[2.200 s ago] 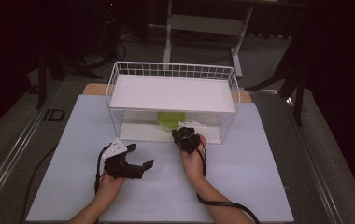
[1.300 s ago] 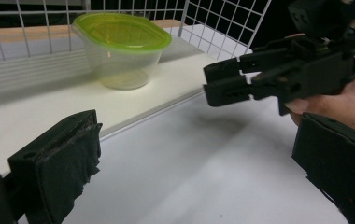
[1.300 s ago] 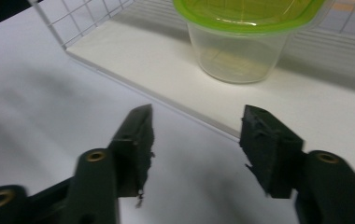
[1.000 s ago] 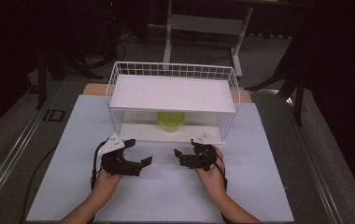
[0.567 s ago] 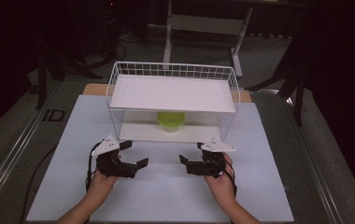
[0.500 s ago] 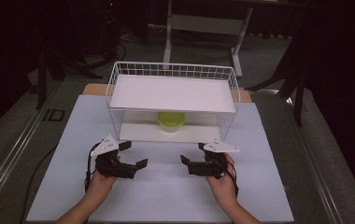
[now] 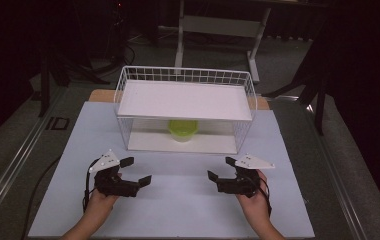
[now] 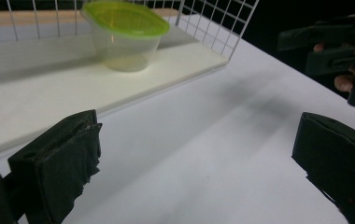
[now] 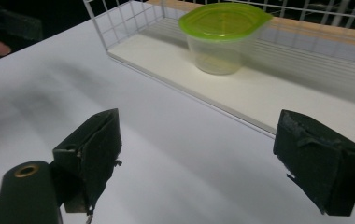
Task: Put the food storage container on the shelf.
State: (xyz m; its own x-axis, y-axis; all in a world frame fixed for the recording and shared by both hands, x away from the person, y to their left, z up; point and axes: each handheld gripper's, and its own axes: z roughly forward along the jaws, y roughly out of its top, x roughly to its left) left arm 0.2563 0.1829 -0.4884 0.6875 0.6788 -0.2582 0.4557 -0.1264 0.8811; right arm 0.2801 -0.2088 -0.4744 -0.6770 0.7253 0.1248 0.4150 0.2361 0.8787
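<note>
Left gripper [image 7: 137, 170]: held low over the white table [image 7: 178, 205], jaws spread wide, nothing between them.
Right gripper [image 7: 220, 168]: level with the left and well apart from it, jaws likewise spread and empty.
Container [image 7: 183, 130]: clear plastic tub with a green lid [image 9: 224, 19], upright on the lower shelf of the wire rack [image 7: 185, 114], beyond both grippers.
Handling: probably light, thin-walled, smooth; a hard squeeze may buckle it.
Hold: across the tub wall just under the lid rim, gently.
</note>
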